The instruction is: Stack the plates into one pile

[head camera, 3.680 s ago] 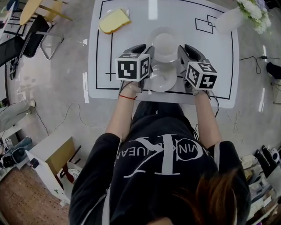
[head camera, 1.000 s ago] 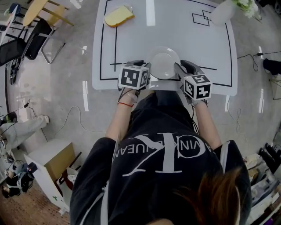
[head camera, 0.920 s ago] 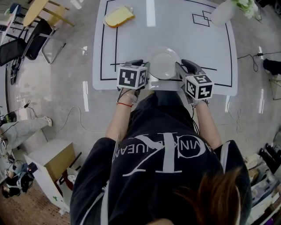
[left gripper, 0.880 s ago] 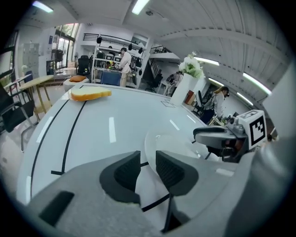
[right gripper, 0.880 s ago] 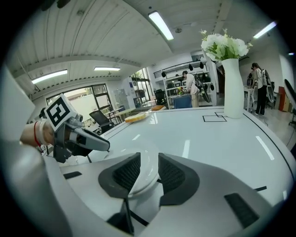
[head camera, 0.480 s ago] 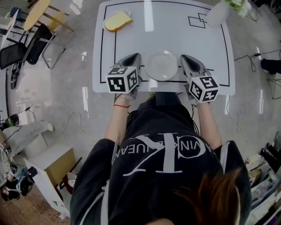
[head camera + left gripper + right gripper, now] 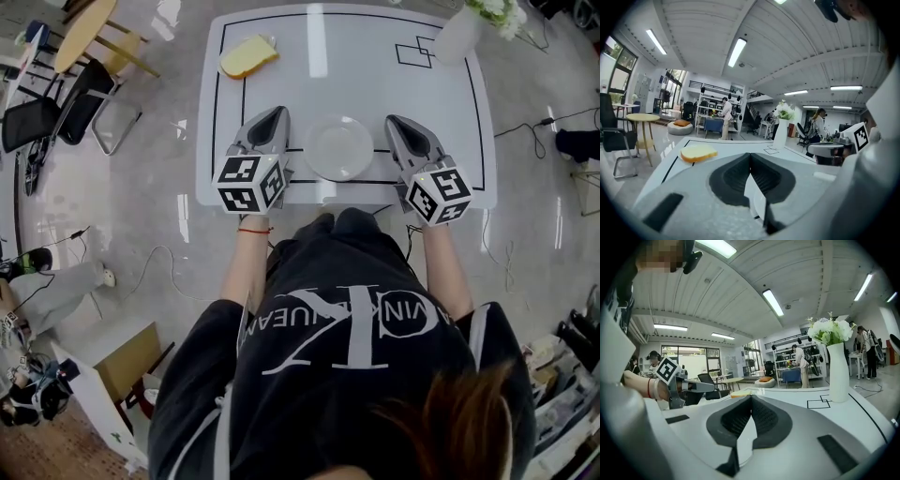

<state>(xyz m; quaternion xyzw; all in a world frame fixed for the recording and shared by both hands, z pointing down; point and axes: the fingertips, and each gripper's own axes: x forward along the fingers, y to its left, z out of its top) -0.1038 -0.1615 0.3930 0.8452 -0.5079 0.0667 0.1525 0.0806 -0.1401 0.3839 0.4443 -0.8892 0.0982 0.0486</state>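
Plates (image 7: 338,147) sit piled mid-frame; you've drawn left gripper (image 7: 274,114) and right gripper (image 7: 395,121) clear, jaws just closed empty: stacking looks finished.

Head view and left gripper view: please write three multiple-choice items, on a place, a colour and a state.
1. Where does the plate pile stand on the table?
A. middle of the near edge
B. far left corner
C. far right corner

2. What colour is the bread slice?
A. green
B. yellow
C. red

3. How do the jaws of the left gripper stand?
A. open around a plate
B. shut on the bread slice
C. shut, nothing between them

Key:
1 A: the head view shows it centred by the near edge.
2 B: both views show it yellow.
3 C: its own view shows the jaws together, empty.
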